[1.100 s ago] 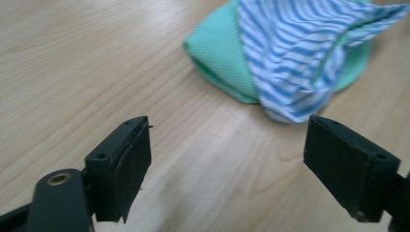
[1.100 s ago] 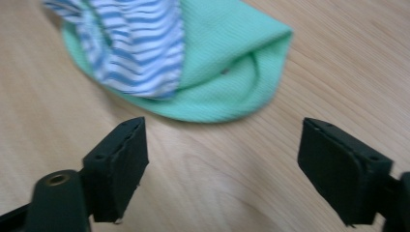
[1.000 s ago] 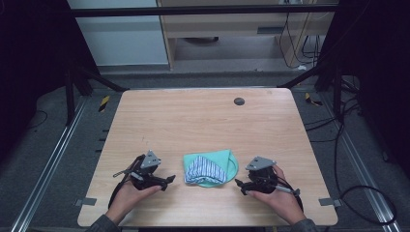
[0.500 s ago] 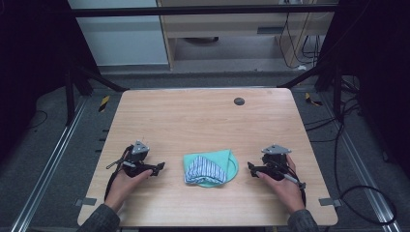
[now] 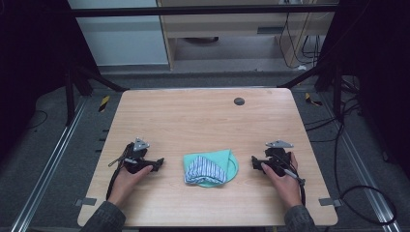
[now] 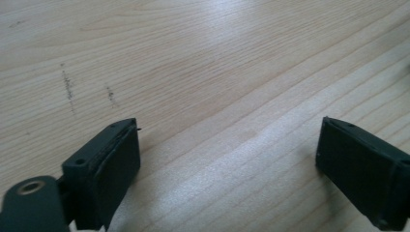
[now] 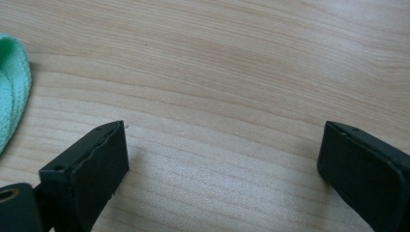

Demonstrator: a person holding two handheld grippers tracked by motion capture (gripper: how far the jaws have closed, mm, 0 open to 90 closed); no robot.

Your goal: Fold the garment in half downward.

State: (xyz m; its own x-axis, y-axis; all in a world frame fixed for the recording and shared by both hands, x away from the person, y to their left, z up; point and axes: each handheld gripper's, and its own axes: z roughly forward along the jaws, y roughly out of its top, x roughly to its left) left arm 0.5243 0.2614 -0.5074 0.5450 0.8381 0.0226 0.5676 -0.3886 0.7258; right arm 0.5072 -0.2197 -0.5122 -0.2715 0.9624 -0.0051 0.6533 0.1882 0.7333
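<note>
1. My left gripper (image 5: 159, 163) rests near the front edge of the table (image 5: 193, 116), toward its left side, with jaws wide apart and only bare wood between them.
2. My right gripper (image 5: 254, 162) sits toward the right side; its jaws have just been opening and hold nothing.
3. The folded cloth (image 5: 211, 167), green with a striped part, lies between both grippers, apart from each.
4. I judge the fold finished; to end well, I keep both grippers off the cloth and do not disturb it.

cloth (image 7: 12, 87): cut off at left edge | folds possibly hidden
</note>
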